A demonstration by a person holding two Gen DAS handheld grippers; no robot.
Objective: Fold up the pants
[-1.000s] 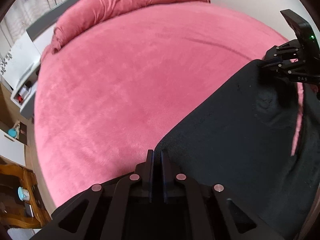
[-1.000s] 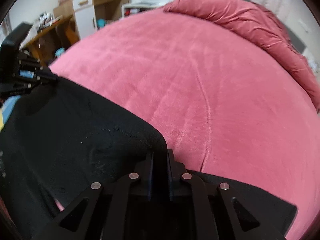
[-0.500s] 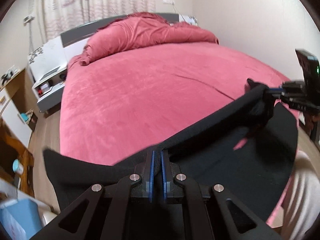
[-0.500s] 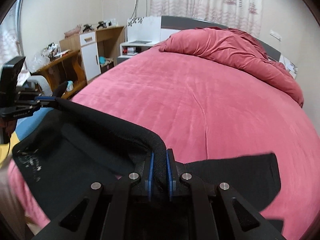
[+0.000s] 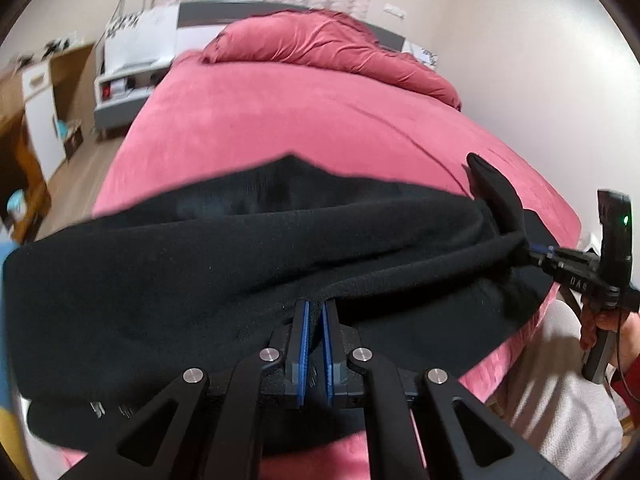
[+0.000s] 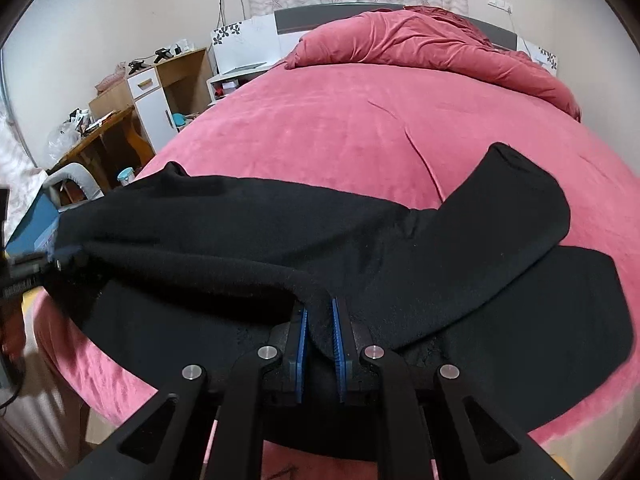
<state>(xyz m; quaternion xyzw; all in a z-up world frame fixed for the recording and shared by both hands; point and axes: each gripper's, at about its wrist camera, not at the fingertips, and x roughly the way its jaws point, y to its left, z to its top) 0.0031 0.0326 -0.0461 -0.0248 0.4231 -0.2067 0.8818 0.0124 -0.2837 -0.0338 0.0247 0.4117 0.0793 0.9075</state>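
The black pants [image 5: 224,264] lie across the near end of the pink bed [image 5: 304,128], with one edge lifted off it. My left gripper [image 5: 314,312] is shut on that lifted edge. My right gripper [image 6: 319,312] is shut on the same edge further along; it shows at the right of the left wrist view [image 5: 538,250]. The pants [image 6: 248,232] hang stretched between both grippers, and a lower layer [image 6: 540,320] rests on the bed. One pant leg end [image 6: 520,184] sticks up toward the right.
A bunched pink duvet [image 6: 432,48] lies at the head of the bed. A white nightstand [image 6: 240,68], a wooden cabinet [image 6: 160,96] and a cluttered desk [image 6: 96,132] stand left of the bed. A wall [image 5: 540,80] runs along the bed's right side.
Both grippers have risen and pulled back toward the foot of the bed, lifting the gripped pants edge off the bed. The cloth now hangs stretched between them.
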